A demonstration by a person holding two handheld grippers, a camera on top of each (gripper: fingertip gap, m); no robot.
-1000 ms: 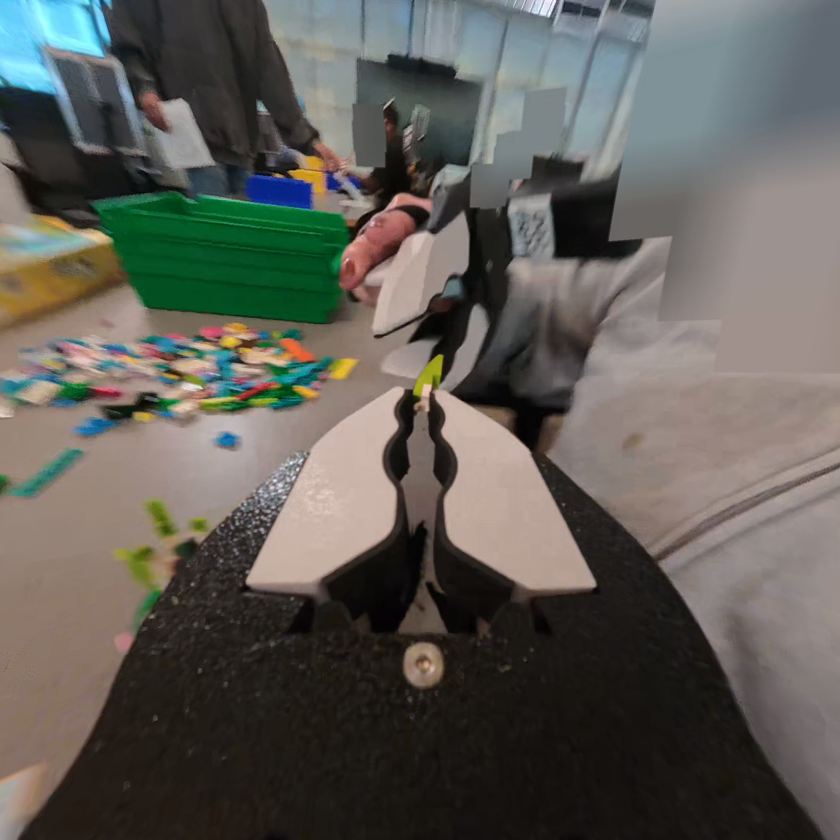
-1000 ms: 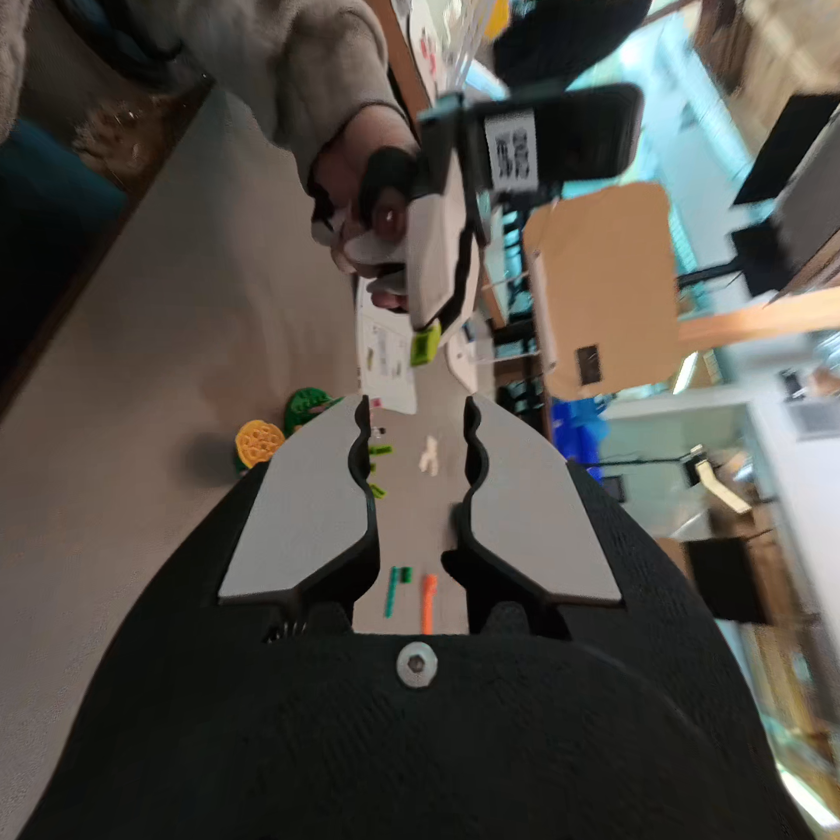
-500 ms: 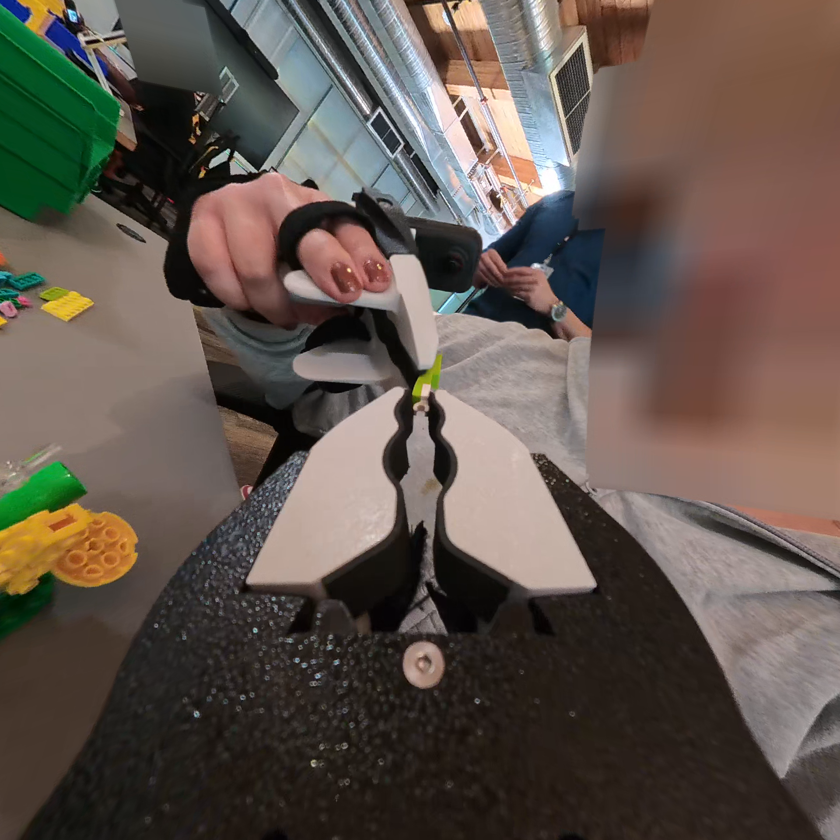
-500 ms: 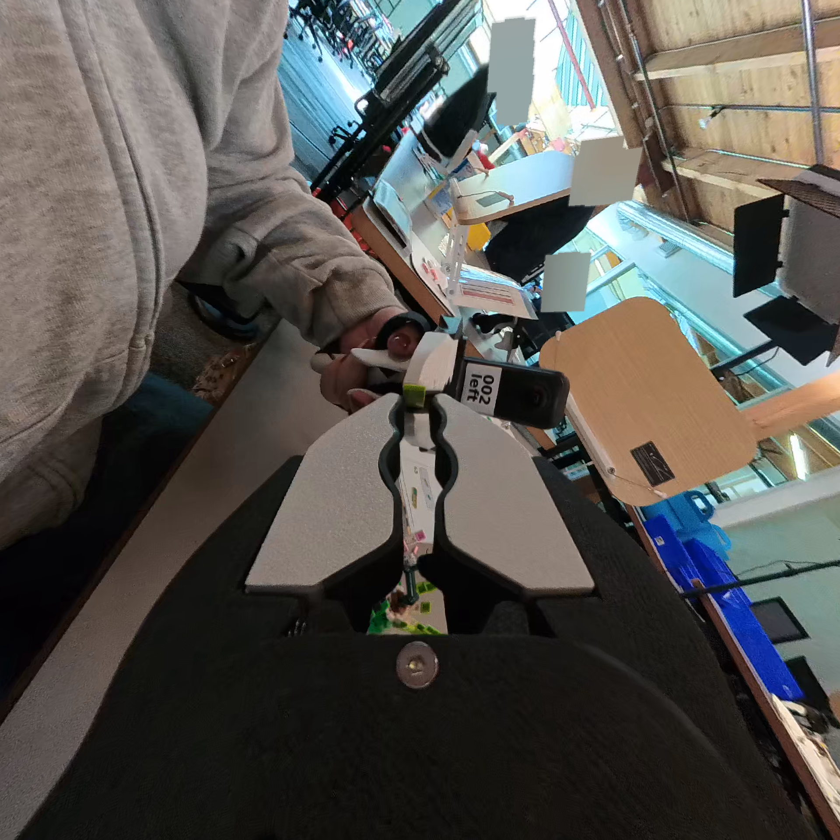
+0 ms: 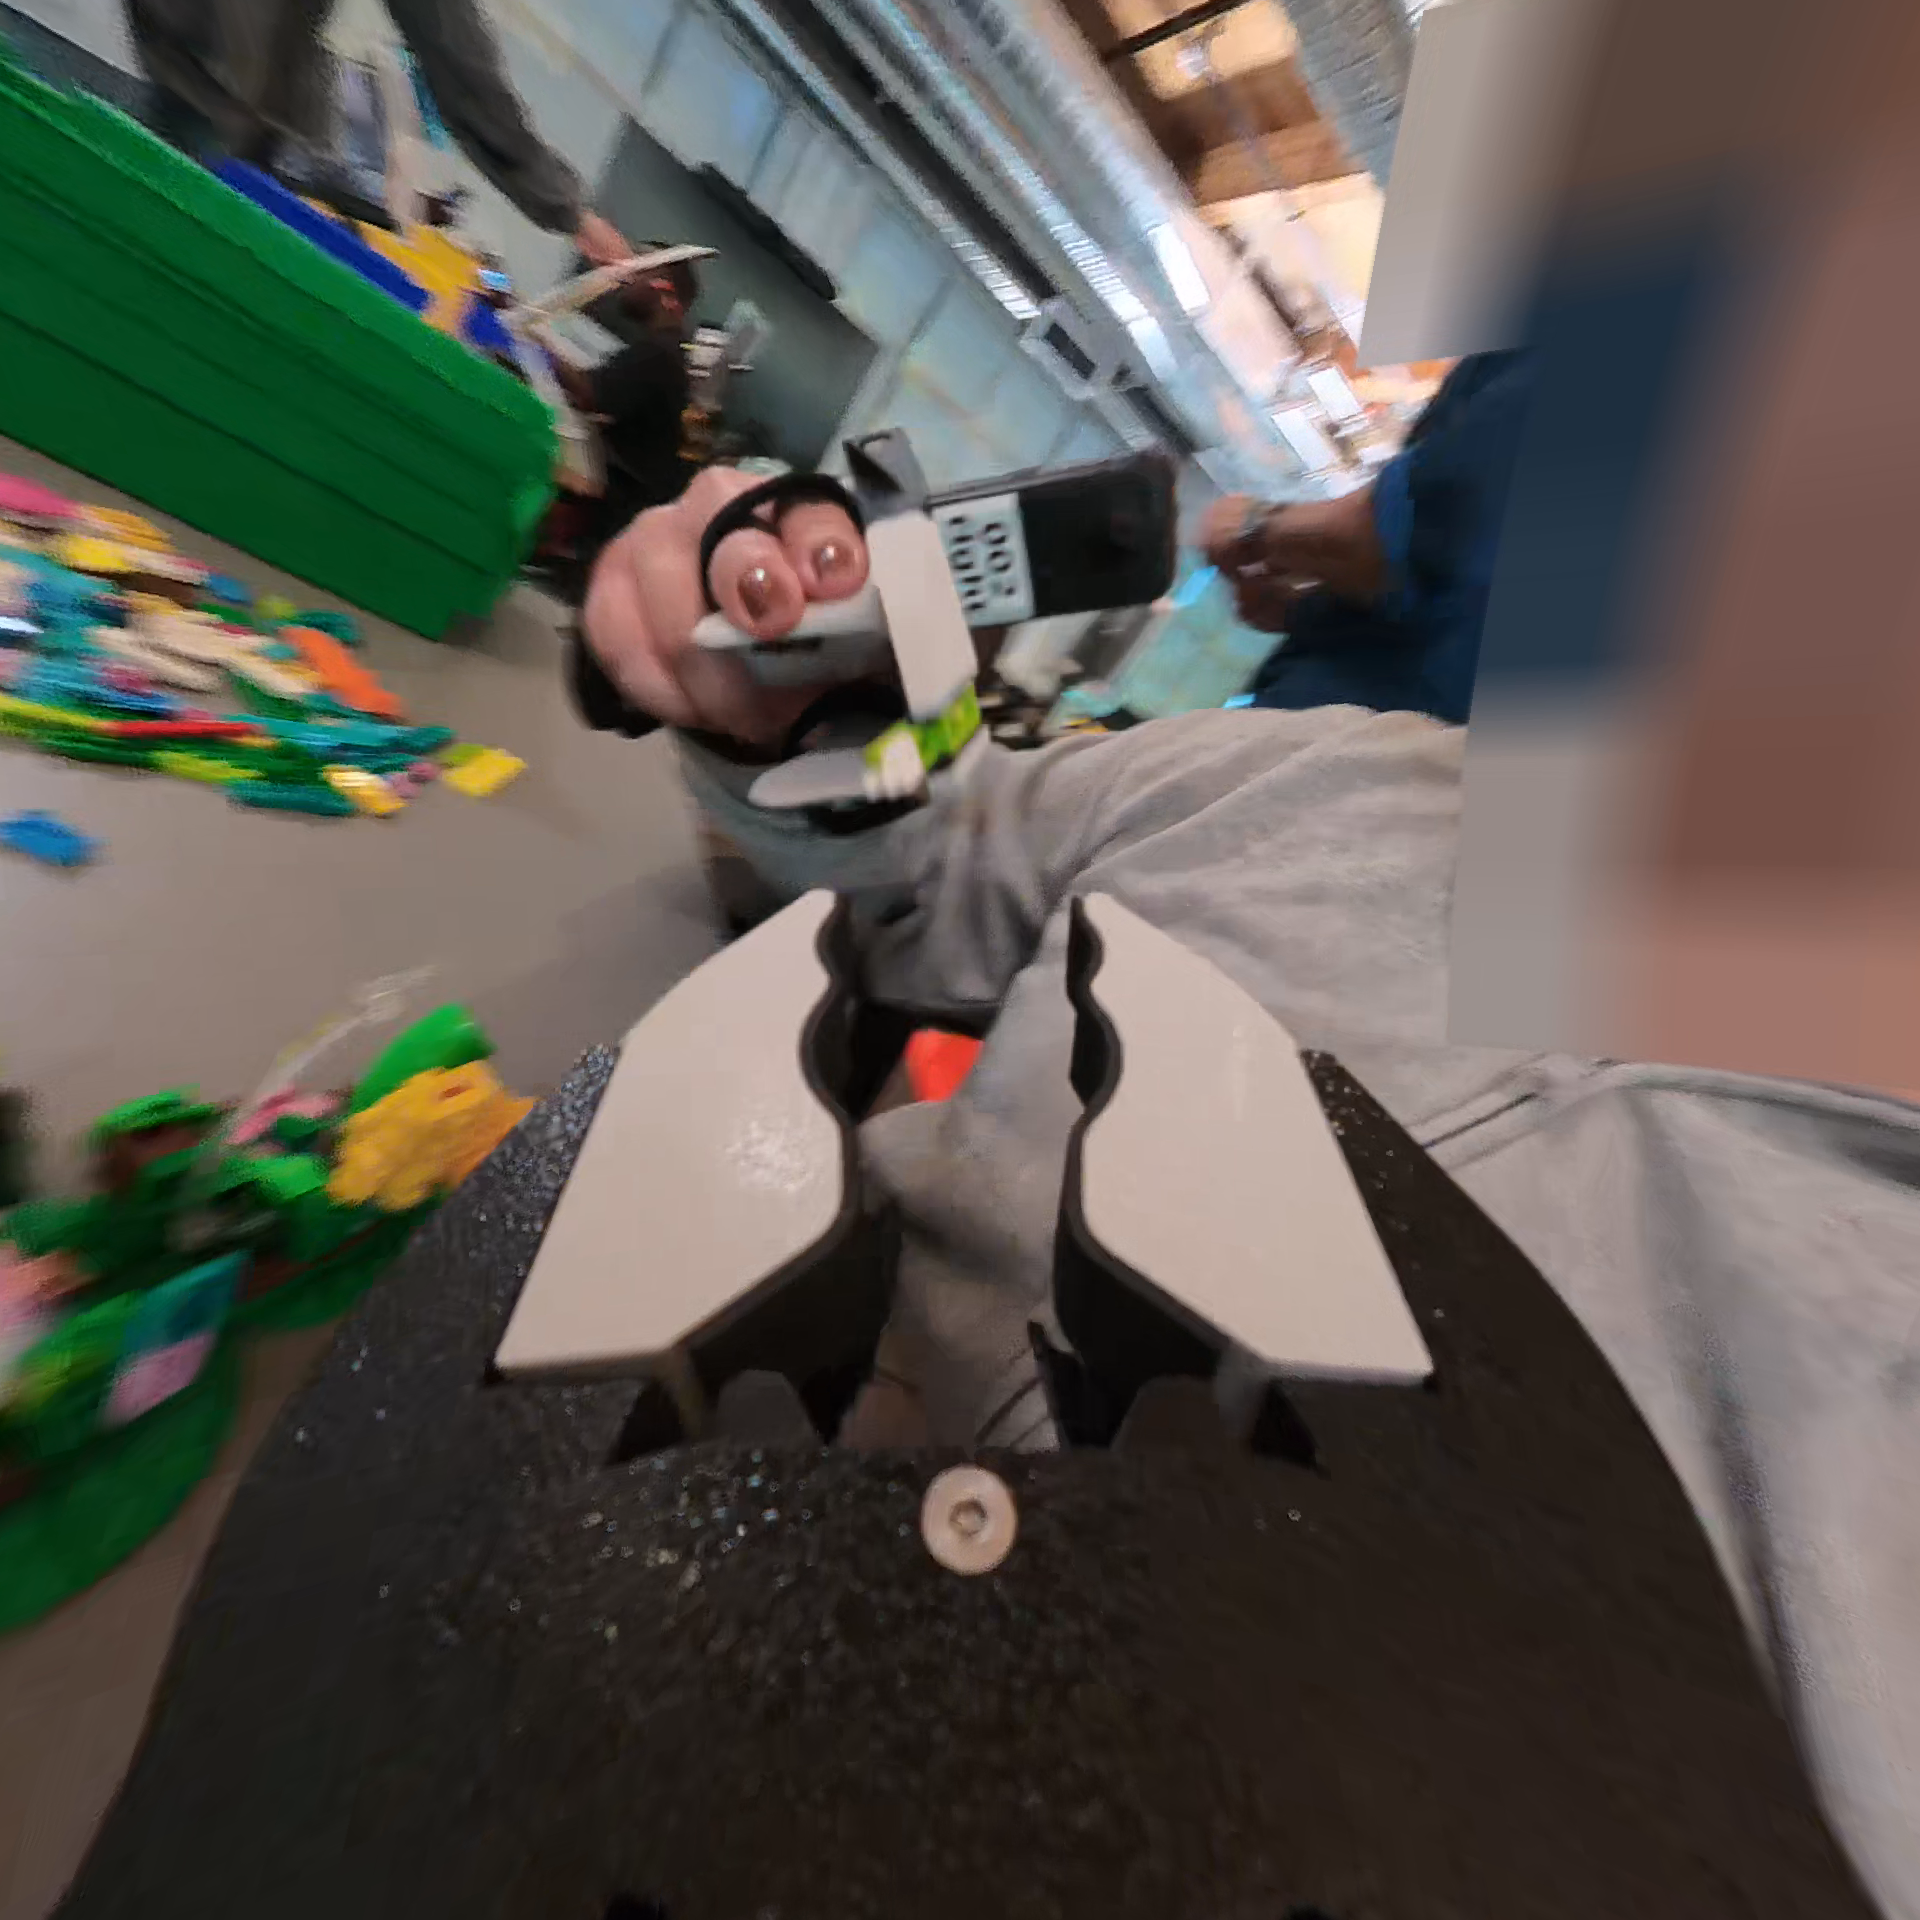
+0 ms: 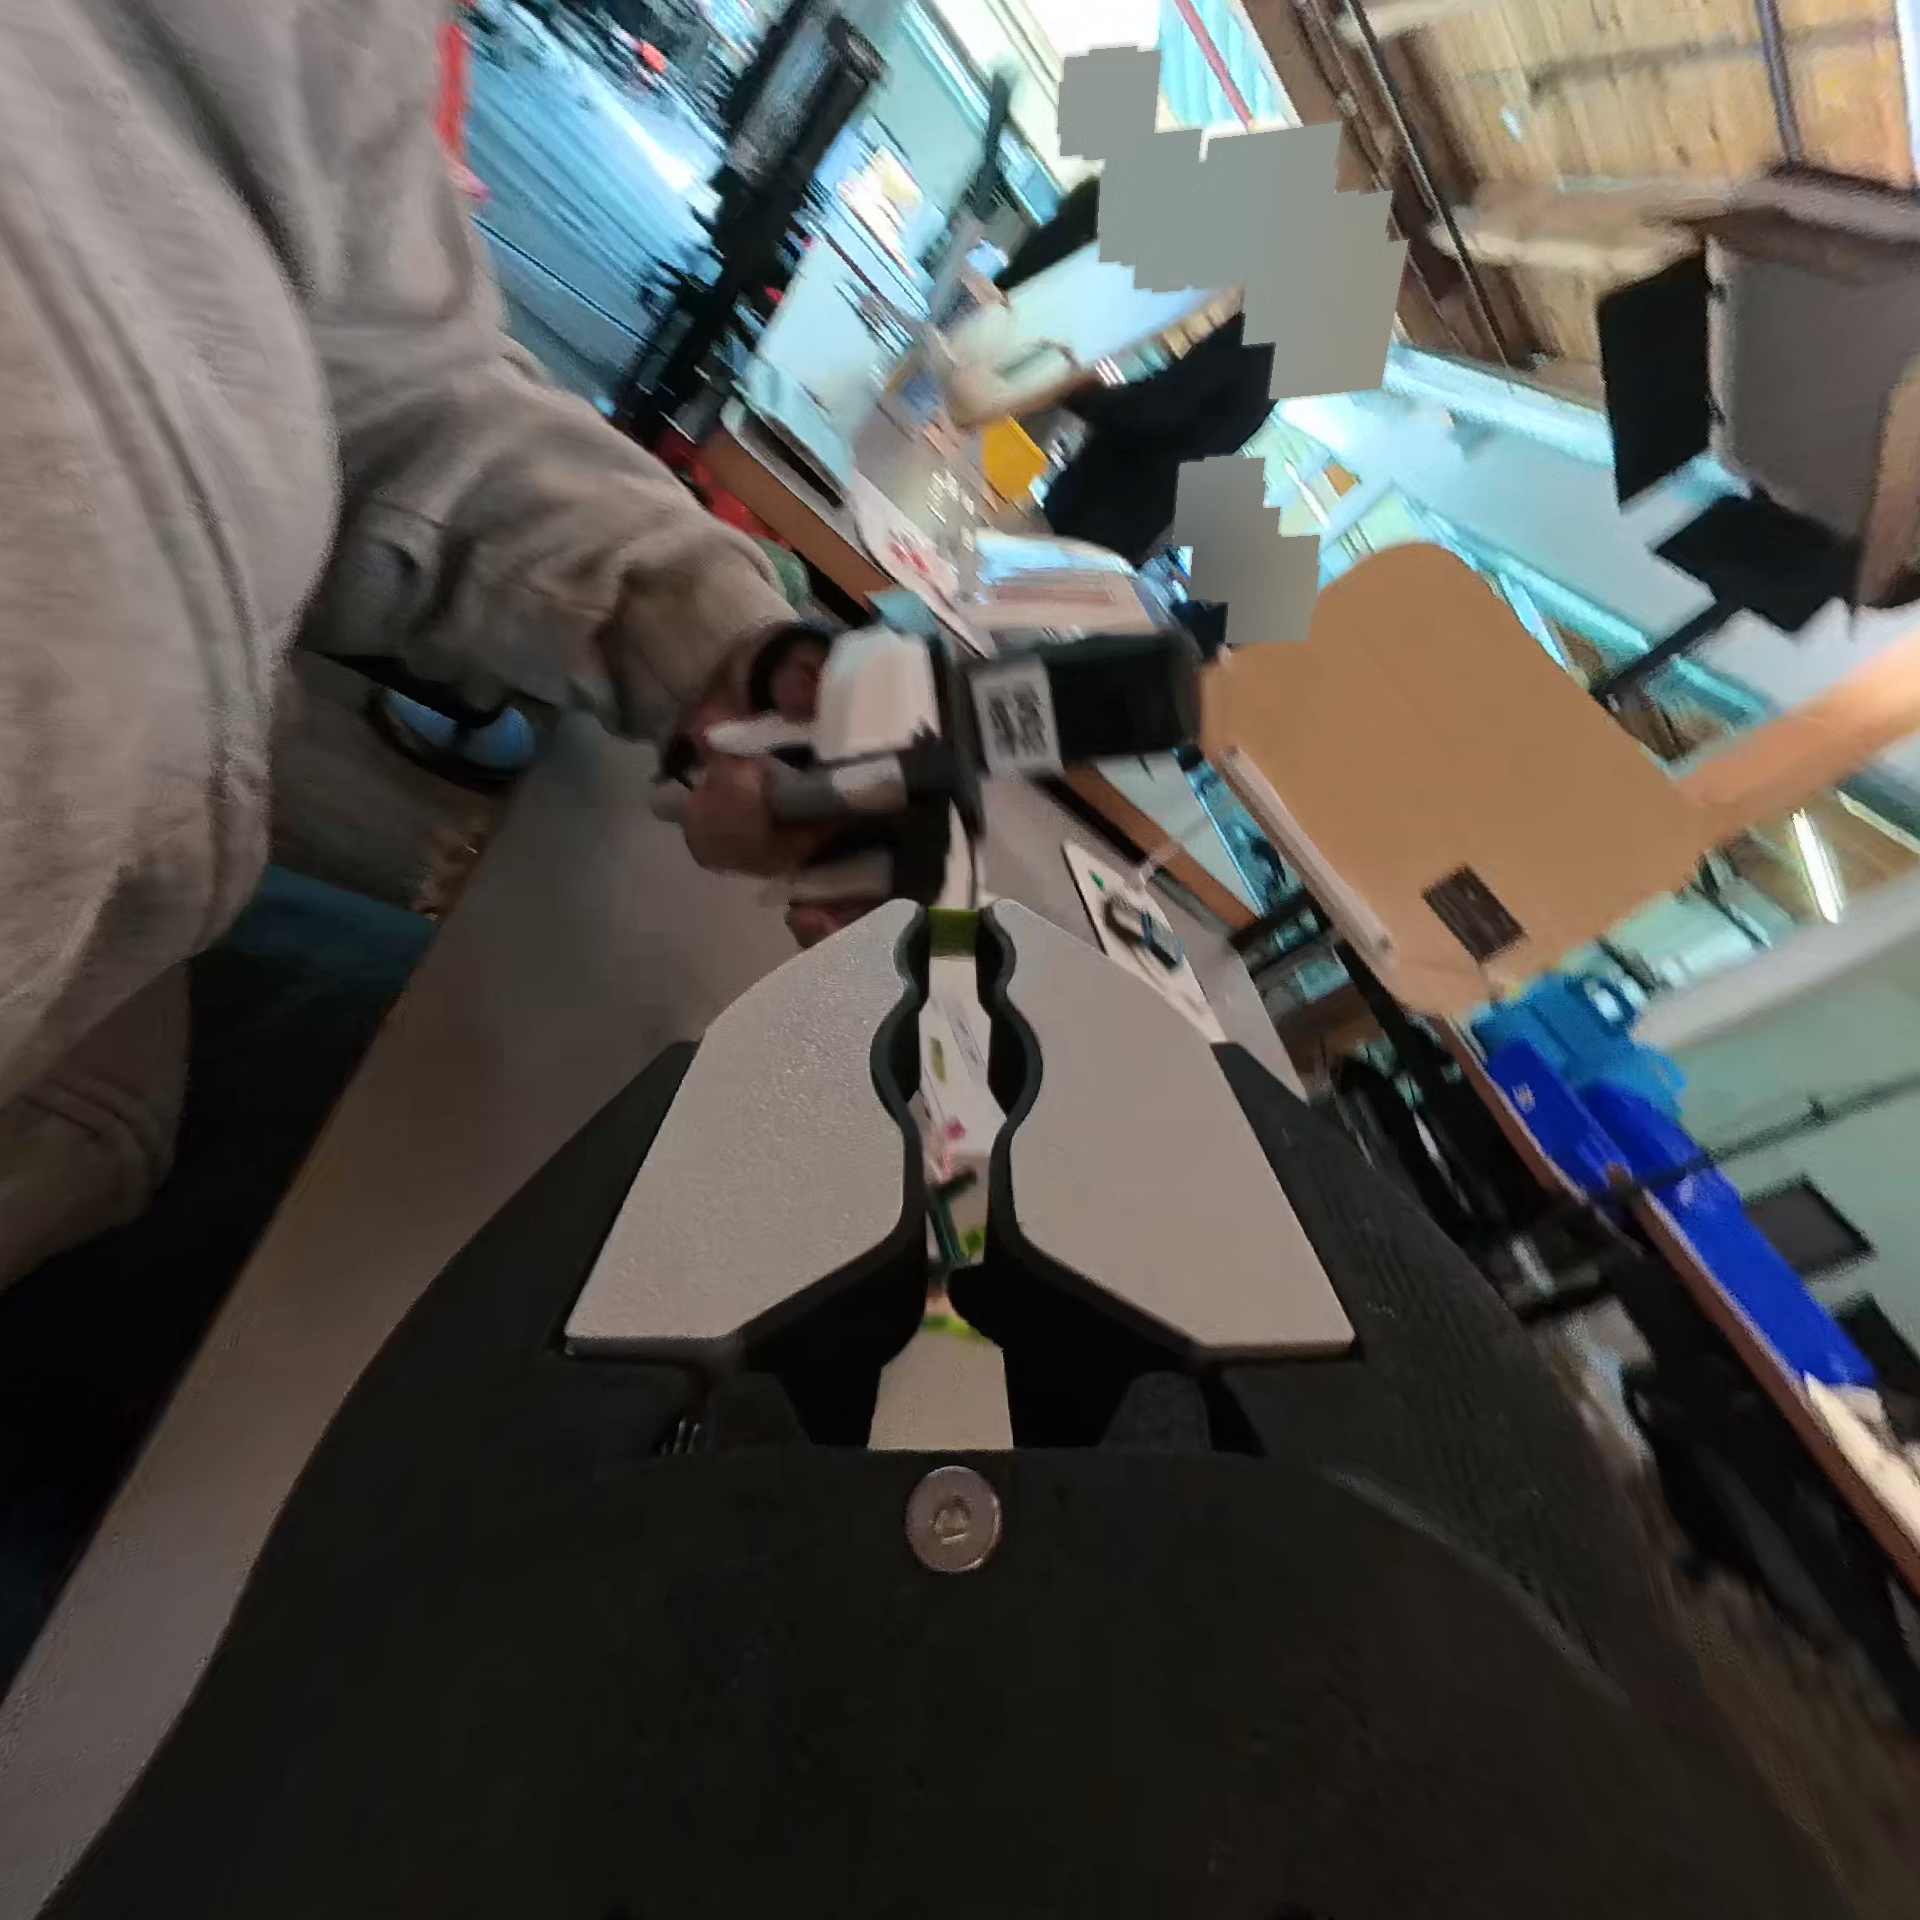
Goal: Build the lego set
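My left gripper is open and empty, its jaws well apart over a grey sleeve. My right gripper is shut on a small lime-green and white lego piece, pinched at the fingertips. In the left wrist view the right gripper is farther off, held up in a hand, with the lime piece between its fingertips. A partly built green and yellow lego model stands on the grey table at the left, blurred.
A pile of loose coloured bricks lies on the table in front of stacked green bins. An instruction sheet lies beyond the right gripper. Blue bins stand at the right. Other people are in the background.
The lime piece has passed from my left gripper to my right. The right gripper shut on it, the left opened and let go, and the two grippers moved apart.
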